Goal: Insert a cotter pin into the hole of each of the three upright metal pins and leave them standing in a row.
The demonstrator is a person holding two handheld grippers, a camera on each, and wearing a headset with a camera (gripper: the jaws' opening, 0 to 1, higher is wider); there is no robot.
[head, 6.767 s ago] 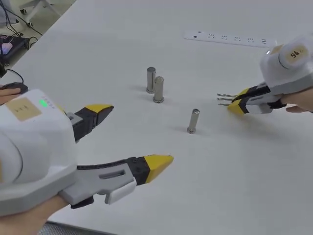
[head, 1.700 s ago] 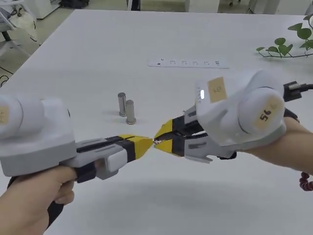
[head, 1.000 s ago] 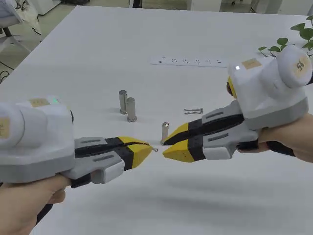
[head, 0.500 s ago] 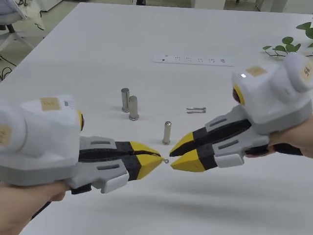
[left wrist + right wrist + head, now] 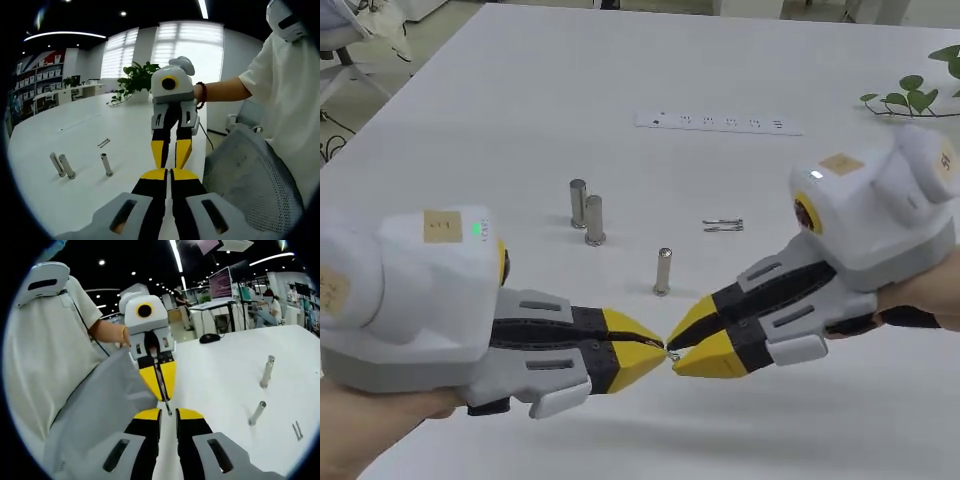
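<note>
While your left tool [image 5: 170, 171] is clamped on a cotter pin [image 5: 166, 406], your right tool [image 5: 168, 411] gapes apart at its tip | three upright pins [image 5: 663, 271] stand beyond both tools, none fitted yet | all three left.

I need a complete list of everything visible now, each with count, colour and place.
Upright silver metal pins: three, silver, table centre, two together.
Loose thin metal cotter pins: two, silver, lying right of the pins.
White plastic power strip: one, white, far side.
Green leafy plant: one, green, far right.
Held cotter pin: one, silver, in the left tongs.
Left tongs: one, yellow-tipped, shut on that pin.
Right tongs: one, yellow-tipped, open, facing the left.
</note>
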